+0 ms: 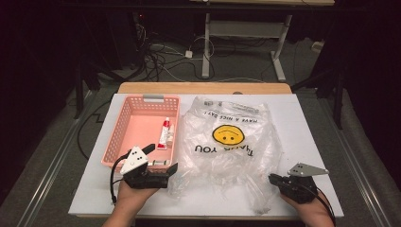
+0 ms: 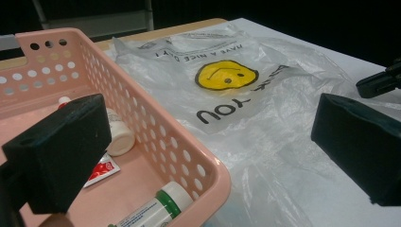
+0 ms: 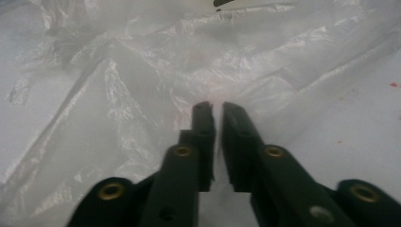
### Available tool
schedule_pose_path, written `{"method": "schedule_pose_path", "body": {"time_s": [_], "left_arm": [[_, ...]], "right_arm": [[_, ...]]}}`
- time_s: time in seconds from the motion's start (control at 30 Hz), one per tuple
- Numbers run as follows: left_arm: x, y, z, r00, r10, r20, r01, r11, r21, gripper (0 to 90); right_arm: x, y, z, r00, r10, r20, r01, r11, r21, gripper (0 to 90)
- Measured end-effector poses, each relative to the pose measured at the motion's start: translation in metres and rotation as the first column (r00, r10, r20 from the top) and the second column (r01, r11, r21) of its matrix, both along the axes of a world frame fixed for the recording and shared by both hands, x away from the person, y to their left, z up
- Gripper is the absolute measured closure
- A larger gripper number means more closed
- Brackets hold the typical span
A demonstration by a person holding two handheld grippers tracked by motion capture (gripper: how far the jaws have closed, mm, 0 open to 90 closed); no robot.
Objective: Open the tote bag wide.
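Note:
A crumpled clear plastic bag (image 1: 227, 142) with a yellow smiley face (image 2: 227, 75) lies flat mid-table. A pink perforated basket (image 1: 116, 137) to its left holds a red-and-white tube (image 1: 164, 132), a small white bottle (image 2: 118, 135) and a green-capped bottle (image 2: 163, 203). My left gripper (image 1: 162, 158) hovers over the basket's near right corner, open wide with nothing between its jaws (image 2: 208, 151). At the bag's near right edge, my right gripper (image 1: 272, 178) has its jaws drawn almost together. A fold of the film sits at the fingertips (image 3: 216, 108).
The white tabletop (image 1: 312, 142) has bare room to the right of the bag and along the front edge. A wooden strip (image 1: 203, 88) runs along the far side. Beyond it are a cabled floor and another table's legs (image 1: 206, 47).

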State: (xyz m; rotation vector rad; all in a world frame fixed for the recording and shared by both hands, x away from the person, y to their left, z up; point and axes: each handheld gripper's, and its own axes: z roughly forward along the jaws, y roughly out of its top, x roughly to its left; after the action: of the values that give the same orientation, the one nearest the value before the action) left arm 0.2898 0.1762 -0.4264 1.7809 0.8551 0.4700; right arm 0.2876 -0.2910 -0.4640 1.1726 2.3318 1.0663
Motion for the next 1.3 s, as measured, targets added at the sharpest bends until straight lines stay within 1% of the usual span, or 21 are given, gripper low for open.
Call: {"method": "schedule_pose_path", "body": {"time_s": [0.1, 0.13, 0.2, 0.3, 0.4, 0.47, 0.53, 0.67, 0.77, 0.8, 0.87, 0.9, 0.93, 0.97, 1.0, 1.13, 1.17, 1.2, 1.23, 1.27, 1.3], "left_arm": [[0.001, 0.0, 0.002, 0.9999, 0.006, -0.012, -0.006, 0.9997, 0.023, 0.0], [0.001, 0.0, 0.002, 0.9997, 0.016, -0.018, -0.015, 0.9996, 0.022, 0.0], [0.0, 0.001, 0.002, 0.9995, 0.01, -0.031, -0.01, 0.9999, 0.004, 0.0], [0.001, 0.0, 0.001, 0.9989, -0.005, -0.046, 0.005, 0.9998, 0.02, 0.0], [0.002, -0.001, 0.001, 0.9982, -0.005, -0.06, 0.007, 0.9994, 0.034, 0.0], [0.002, -0.001, 0.003, 0.9981, -0.003, -0.062, 0.006, 0.9989, 0.046, 0.0], [0.004, -0.002, 0.003, 0.9979, 0.018, -0.062, -0.013, 0.9962, 0.086, 0.0], [0.005, 0.001, 0.002, 0.9974, 0.012, -0.071, -0.006, 0.9971, 0.075, 0.0], [0.001, 0.002, 0.002, 0.9998, 0.002, -0.02, -0.001, 0.9973, 0.074, 0.0], [0.001, 0.002, 0.002, 0.9998, 0.006, -0.017, -0.005, 0.9972, 0.075, 0.0], [0.001, 0.002, 0.002, 0.9996, -0.004, -0.029, 0.006, 0.9975, 0.071, 0.0], [0.002, 0.002, 0.003, 0.9992, -0.005, -0.041, 0.008, 0.9979, 0.065, 0.0], [0.002, 0.002, 0.003, 0.9992, -0.005, -0.041, 0.008, 0.9979, 0.065, 0.0], [0.002, 0.004, 0.003, 0.9983, -0.028, -0.051, 0.03, 0.9984, 0.047, 0.0], [0.002, 0.005, 0.003, 0.9984, -0.027, -0.05, 0.029, 0.9984, 0.048, 0.0], [-0.002, 0.003, 0.004, 0.9987, -0.048, -0.018, 0.048, 0.9977, 0.047, 0.0], [-0.002, 0.003, 0.004, 0.9987, -0.048, -0.018, 0.048, 0.9977, 0.047, 0.0], [-0.003, 0.001, 0.004, 0.9984, -0.057, 0.006, 0.057, 0.9967, 0.058, 0.0], [-0.004, 0.0, 0.004, 0.9982, -0.057, 0.016, 0.056, 0.9962, 0.068, 0.0], [-0.005, -0.001, 0.004, 0.998, -0.06, 0.02, 0.058, 0.9952, 0.079, 0.0], [-0.005, -0.001, 0.004, 0.998, -0.06, 0.02, 0.058, 0.9952, 0.079, 0.0]], "right_arm": [[0.0, -0.005, 0.008, 0.999, -0.03, 0.033, 0.029, 0.999, 0.032, 68.6], [0.001, -0.008, 0.012, 0.9977, -0.042, 0.053, 0.039, 0.998, 0.045, 66.5], [0.003, -0.012, 0.022, 0.9932, -0.076, 0.088, 0.071, 0.996, 0.061, 63.6], [0.02, -0.017, 0.034, 0.9854, -0.111, 0.129, 0.102, 0.992, 0.072, 61.2], [0.047, -0.018, 0.04, 0.9806, -0.132, 0.145, 0.127, 0.991, 0.04, 59.7], [0.069, -0.02, 0.039, 0.9783, -0.155, 0.137, 0.151, 0.988, 0.042, 59.7], [0.09, -0.023, 0.037, 0.9767, -0.181, 0.115, 0.176, 0.983, 0.054, 59.7], [0.127, -0.026, 0.03, 0.9688, -0.233, 0.085, 0.231, 0.972, 0.034, 59.8], [0.151, -0.026, 0.027, 0.9657, -0.252, 0.061, 0.251, 0.968, 0.031, 59.8], [0.158, -0.026, 0.026, 0.9651, -0.255, 0.058, 0.254, 0.967, 0.024, 59.8], [0.171, -0.025, 0.024, 0.966, -0.256, 0.038, 0.255, 0.967, 0.027, 58.8], [0.177, -0.024, 0.023, 0.9654, -0.259, 0.034, 0.258, 0.966, 0.02, 58.6], [0.177, -0.024, 0.023, 0.9654, -0.259, 0.034, 0.258, 0.966, 0.02, 58.6], [0.187, -0.023, 0.02, 0.965, -0.262, 0.012, 0.262, 0.965, 0.021, 57.1], [0.192, -0.023, 0.018, 0.964, -0.266, 0.002, 0.266, 0.964, 0.014, 56.6], [0.207, -0.02, 0.011, 0.9643, -0.262, -0.039, 0.262, 0.965, 0.005, 57.0], [0.21, -0.018, 0.009, 0.9634, -0.265, -0.04, 0.265, 0.964, -0.009, 58.2], [0.213, -0.016, 0.008, 0.9621, -0.269, -0.041, 0.269, 0.963, -0.017, 59.0], [0.215, -0.016, 0.006, 0.9609, -0.272, -0.049, 0.272, 0.962, -0.01, 59.9], [0.217, -0.016, 0.005, 0.9573, -0.283, -0.059, 0.283, 0.959, -0.013, 61.8], [0.217, -0.016, 0.005, 0.9573, -0.283, -0.059, 0.283, 0.959, -0.013, 61.8]]}}
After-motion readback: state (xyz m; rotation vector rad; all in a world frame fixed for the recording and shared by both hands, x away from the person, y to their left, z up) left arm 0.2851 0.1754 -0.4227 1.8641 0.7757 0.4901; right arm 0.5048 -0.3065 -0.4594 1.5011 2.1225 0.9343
